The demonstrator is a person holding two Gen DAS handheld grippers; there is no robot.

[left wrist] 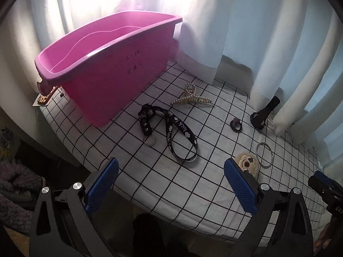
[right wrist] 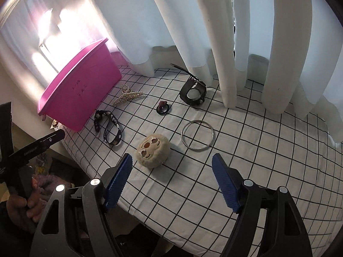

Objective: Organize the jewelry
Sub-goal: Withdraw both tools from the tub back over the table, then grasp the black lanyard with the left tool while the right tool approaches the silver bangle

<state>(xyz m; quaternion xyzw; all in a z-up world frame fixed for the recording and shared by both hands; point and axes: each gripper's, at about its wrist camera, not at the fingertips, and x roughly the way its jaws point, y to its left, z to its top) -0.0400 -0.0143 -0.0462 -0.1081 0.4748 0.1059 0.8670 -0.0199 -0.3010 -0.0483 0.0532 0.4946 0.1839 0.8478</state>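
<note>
A pink bin stands at the back left of the checked tablecloth. In front of it lie a pearl hair claw, a black lanyard with a key ring, a small dark ring, a black watch, a silver bangle and a plush face charm. My left gripper hovers open near the table's front edge, nothing between its fingers. My right gripper is open just before the charm.
White curtains hang close behind the table and touch the cloth near the watch. A small brown item lies by the bin's left corner. A hand holds the left tool at the left of the right wrist view.
</note>
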